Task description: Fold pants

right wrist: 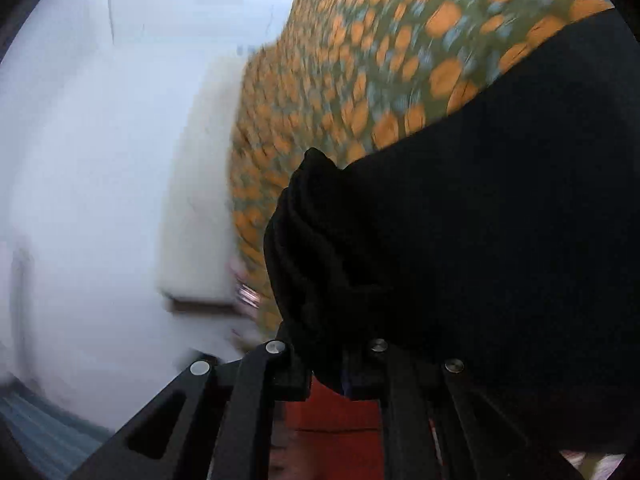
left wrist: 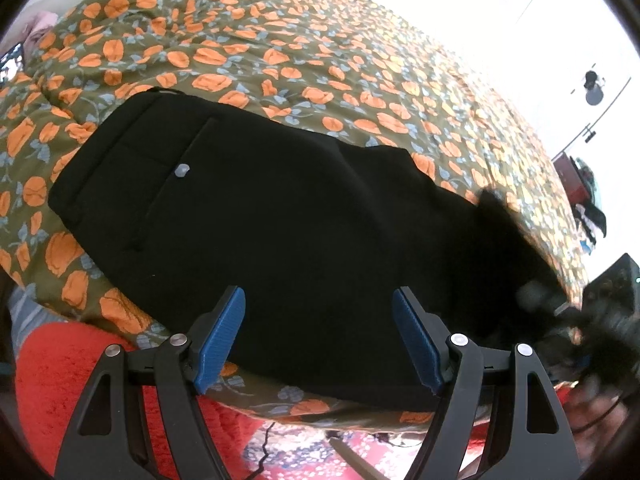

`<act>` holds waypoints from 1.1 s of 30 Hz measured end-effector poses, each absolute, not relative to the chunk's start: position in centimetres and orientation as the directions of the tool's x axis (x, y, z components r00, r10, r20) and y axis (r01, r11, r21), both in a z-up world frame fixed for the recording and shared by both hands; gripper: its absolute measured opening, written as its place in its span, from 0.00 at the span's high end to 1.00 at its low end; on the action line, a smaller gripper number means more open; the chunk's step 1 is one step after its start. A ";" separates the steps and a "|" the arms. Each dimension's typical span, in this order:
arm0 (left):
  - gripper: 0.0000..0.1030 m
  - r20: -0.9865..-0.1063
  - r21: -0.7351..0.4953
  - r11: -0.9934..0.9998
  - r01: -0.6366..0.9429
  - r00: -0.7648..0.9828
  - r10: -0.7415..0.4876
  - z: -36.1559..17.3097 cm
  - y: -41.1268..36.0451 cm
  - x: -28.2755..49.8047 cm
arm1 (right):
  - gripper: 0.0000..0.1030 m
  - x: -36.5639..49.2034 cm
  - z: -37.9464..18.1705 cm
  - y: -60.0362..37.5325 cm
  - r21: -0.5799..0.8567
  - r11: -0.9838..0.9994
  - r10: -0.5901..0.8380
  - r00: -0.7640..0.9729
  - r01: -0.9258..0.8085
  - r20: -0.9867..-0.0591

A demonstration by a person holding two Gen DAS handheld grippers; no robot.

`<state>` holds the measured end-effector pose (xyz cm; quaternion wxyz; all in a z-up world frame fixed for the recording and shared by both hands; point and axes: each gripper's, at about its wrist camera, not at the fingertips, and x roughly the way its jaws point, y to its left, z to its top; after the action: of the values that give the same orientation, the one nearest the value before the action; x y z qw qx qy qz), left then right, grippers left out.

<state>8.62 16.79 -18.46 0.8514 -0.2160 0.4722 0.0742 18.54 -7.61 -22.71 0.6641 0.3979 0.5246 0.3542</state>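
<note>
Black pants (left wrist: pixel 280 208) lie flat on a bed covered by an olive spread with orange flowers (left wrist: pixel 320 52). The waist end, with a back pocket and a pale button (left wrist: pixel 182 170), is at the left. My left gripper (left wrist: pixel 318 292) hovers open over the near edge of the pants, and nothing sits between its blue pads (left wrist: pixel 222 336). My right gripper (left wrist: pixel 560 308) shows as a blur at the right end of the pants. In the right wrist view, that gripper (right wrist: pixel 332 344) is shut on a bunched fold of the black pants (right wrist: pixel 480 240), and the cloth hides its pads.
A red fuzzy blanket (left wrist: pixel 60 380) and a patterned rug (left wrist: pixel 312 452) lie below the bed's near edge. A dark cable (left wrist: pixel 264 448) runs across the rug. White walls surround the bed, and an off-white block (right wrist: pixel 200 200) sits beside the spread (right wrist: pixel 360 80).
</note>
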 end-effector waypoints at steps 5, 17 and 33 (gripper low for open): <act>0.24 -0.814 -0.385 0.867 -0.316 0.559 -0.158 -18.6 17.4 8.2 | 0.26 16.5 -22.6 -2.1 0.618 0.658 0.707 0.070 -0.431 -0.704; 0.55 -0.788 -0.389 0.915 0.104 0.478 -0.389 -16.5 5.8 11.0 | 0.16 10.0 -15.7 -13.8 0.438 0.659 0.687 0.251 -0.611 -0.682; 0.99 -0.877 -0.296 0.955 -0.032 0.405 -0.259 -18.8 7.0 11.0 | 0.16 11.2 -14.8 -17.2 0.535 0.660 0.737 0.318 -0.527 -0.596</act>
<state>11.04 6.99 -18.83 0.8273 -0.1343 0.5411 -0.0686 11.18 -17.18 -14.80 0.8025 0.1219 0.4313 0.3938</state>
